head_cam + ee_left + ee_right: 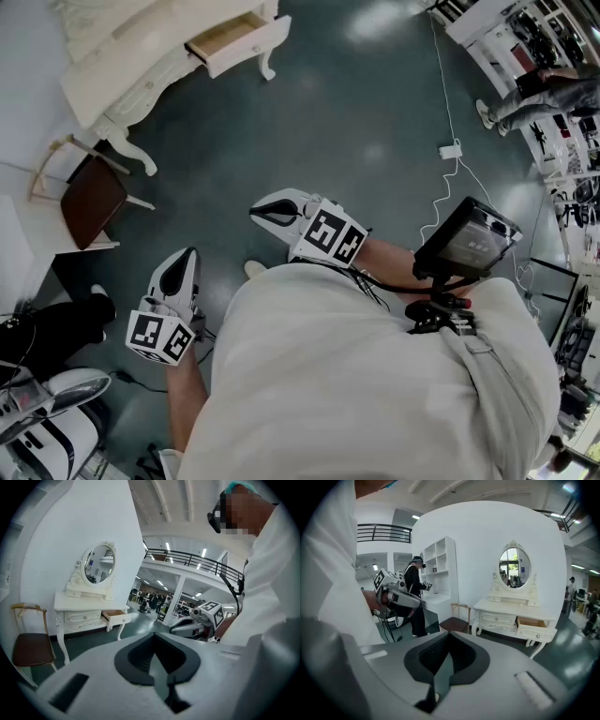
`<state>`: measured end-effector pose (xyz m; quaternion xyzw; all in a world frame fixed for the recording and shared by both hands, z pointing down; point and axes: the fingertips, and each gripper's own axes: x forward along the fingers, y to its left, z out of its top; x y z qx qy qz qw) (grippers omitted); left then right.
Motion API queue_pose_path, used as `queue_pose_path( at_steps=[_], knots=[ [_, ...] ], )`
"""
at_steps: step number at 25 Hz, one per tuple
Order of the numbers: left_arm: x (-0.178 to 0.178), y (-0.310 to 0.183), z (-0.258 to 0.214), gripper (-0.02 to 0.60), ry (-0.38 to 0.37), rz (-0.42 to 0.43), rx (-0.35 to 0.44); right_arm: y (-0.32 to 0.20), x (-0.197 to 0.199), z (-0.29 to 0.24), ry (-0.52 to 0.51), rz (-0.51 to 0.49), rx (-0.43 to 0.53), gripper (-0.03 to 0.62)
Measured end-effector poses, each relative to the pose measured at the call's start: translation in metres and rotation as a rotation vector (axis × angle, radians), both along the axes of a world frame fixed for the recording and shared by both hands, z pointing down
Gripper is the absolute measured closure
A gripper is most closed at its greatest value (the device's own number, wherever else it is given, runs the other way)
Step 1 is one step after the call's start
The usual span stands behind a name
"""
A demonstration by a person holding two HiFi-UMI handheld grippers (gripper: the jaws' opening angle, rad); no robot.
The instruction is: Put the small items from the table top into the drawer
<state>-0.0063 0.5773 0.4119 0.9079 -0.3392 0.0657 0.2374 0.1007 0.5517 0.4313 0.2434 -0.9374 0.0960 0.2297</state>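
The white dressing table (141, 56) stands at the far upper left in the head view, its right drawer (234, 39) pulled open. I cannot make out any small items on its top from here. Both grippers hang over the floor, well away from the table. My left gripper (183, 267) is shut and holds nothing. My right gripper (267, 213) is also shut and empty. The left gripper view has the table (86, 613) and its open drawer (115, 617) beyond the closed jaws (154, 637). The right gripper view looks past closed jaws (449, 637) at the table (511, 616) and drawer (536, 627).
A brown-seated chair (89, 192) stands left of the table. A cable with a power adapter (450, 150) lies on the floor at right. Another person (544, 94) stands at the upper right. A white machine (47, 412) is at lower left. White shelves (438, 569) line the wall.
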Motion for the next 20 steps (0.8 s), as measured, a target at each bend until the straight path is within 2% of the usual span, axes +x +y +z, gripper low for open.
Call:
queue_pose_path(
  at_steps=[6, 11, 12, 13, 14, 20],
  knots=[
    [-0.005, -0.004, 0.003, 0.582, -0.022, -0.014, -0.019, -0.002, -0.004, 0.001, -0.004, -0.016, -0.018, 0.597],
    [0.0, -0.008, 0.011, 0.581, -0.016, 0.008, -0.04, -0.005, 0.001, 0.002, -0.022, 0.022, -0.025, 0.594],
    [0.001, -0.007, 0.012, 0.581, -0.014, 0.014, -0.039, -0.005, 0.003, 0.003, -0.022, 0.027, -0.027, 0.582],
    [0.002, -0.008, 0.013, 0.581, -0.014, 0.019, -0.037, -0.004, 0.004, 0.004, -0.022, 0.031, -0.031, 0.534],
    [0.003, -0.009, 0.013, 0.581, -0.015, 0.025, -0.034, -0.005, 0.005, 0.004, -0.023, 0.035, -0.035, 0.528],
    [0.011, -0.031, 0.005, 0.564, -0.031, 0.029, -0.033, -0.029, 0.009, -0.002, -0.037, 0.043, -0.049, 0.543]
  ],
)
